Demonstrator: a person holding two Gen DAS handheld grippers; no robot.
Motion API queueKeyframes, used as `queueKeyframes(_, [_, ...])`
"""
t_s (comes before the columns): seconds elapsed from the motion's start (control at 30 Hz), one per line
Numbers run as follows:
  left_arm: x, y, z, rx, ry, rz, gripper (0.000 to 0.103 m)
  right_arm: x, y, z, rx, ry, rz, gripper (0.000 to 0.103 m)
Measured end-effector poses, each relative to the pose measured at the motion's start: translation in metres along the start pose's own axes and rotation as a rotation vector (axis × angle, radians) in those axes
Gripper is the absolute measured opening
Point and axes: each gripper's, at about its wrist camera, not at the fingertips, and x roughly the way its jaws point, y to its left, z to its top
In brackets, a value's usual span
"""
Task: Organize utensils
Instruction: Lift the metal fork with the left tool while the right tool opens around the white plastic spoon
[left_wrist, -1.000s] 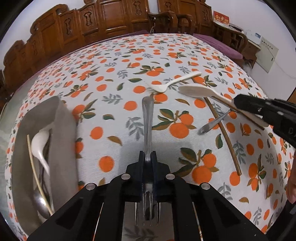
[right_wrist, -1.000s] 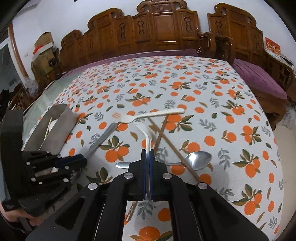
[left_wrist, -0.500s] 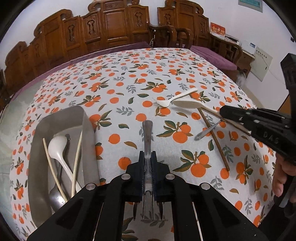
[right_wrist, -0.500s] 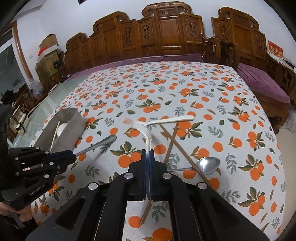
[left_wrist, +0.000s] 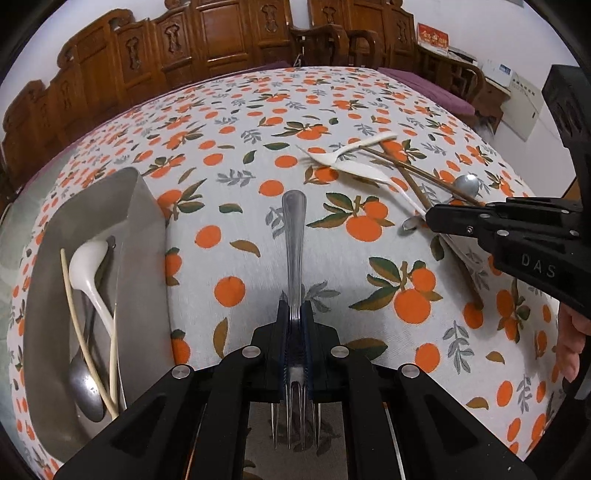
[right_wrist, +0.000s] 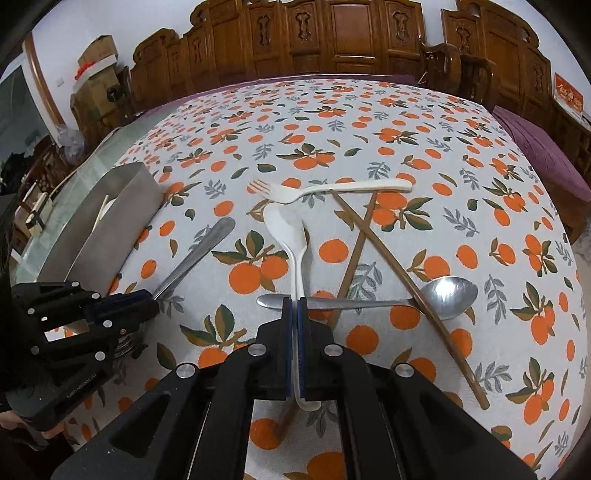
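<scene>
Left gripper (left_wrist: 295, 314) stays clamped on the steel fork (left_wrist: 294, 236), handle forward, tines back by the camera. Versus a second ago its view has shifted: metal tray (left_wrist: 147, 229) now shows its inside, white ladle-spoon (left_wrist: 88, 266) and chopsticks lying there. Right gripper (right_wrist: 294, 306) stays closed on the white spoon (right_wrist: 291, 236), lower than before, above the metal spoon (right_wrist: 443, 291). White fork (right_wrist: 325, 190) and brown chopsticks (right_wrist: 391, 258) remain on the tablecloth (right_wrist: 369, 140).
</scene>
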Motion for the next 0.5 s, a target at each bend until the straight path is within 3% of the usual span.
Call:
queueKeyframes(0.33, [0.005,0.003,0.004,-0.005,0.018,-0.004,0.008,0.002,0.011,0.0,-0.071,0.013,-0.046,0.003])
queueKeyframes(0.5, [0.006,0.003,0.006,0.002,0.021,0.015,0.015,0.0,0.012,-0.002,-0.085,0.028,-0.057,0.005])
